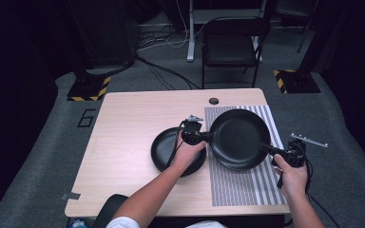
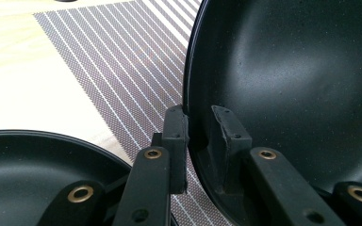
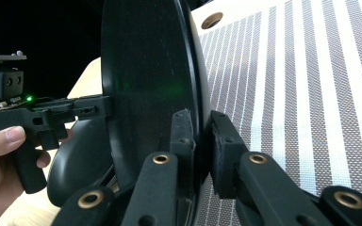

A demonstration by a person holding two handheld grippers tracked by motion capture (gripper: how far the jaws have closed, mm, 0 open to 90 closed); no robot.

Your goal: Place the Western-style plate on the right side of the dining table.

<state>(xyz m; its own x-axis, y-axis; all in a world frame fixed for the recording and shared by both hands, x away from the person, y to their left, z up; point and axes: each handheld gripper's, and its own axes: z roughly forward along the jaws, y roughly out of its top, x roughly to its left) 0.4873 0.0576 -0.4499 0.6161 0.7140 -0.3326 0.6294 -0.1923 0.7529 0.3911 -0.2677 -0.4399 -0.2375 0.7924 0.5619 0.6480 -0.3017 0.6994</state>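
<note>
Over the striped mat [image 1: 247, 185] on the right half of the table [image 1: 123, 156], a large black plate [image 1: 239, 138] is being held off the surface between both grippers, and everything about the coming move is hanging on where it sits relative to the smaller black plate [image 1: 164, 152] lying flat just to its left, near the middle of the table. The large plate is tilting, its left rim overlapping the smaller plate's right edge in the high view; whether the two are touching I cannot tell.

The left gripper [image 1: 200, 137] is pinching the large plate's left rim, one pad inside the dish and one outside, as the left gripper view is showing [image 2: 199, 141]. The right gripper [image 1: 272, 150] is clamping the opposite, right-hand rim, its pads [image 3: 181, 136] pressing tight on both faces of the plate, seen edge-on in that view [image 3: 146, 75].

So the line of grip is running across the plate from left to right, roughly along the table's front edge. The left hand [image 1: 187, 154] is hovering above the smaller plate, forearm angling in from the front edge; the right hand [image 1: 290, 178] is sitting over the mat's right edge, near the table's right side. The left hand is the nearer one to the smaller plate.
</note>
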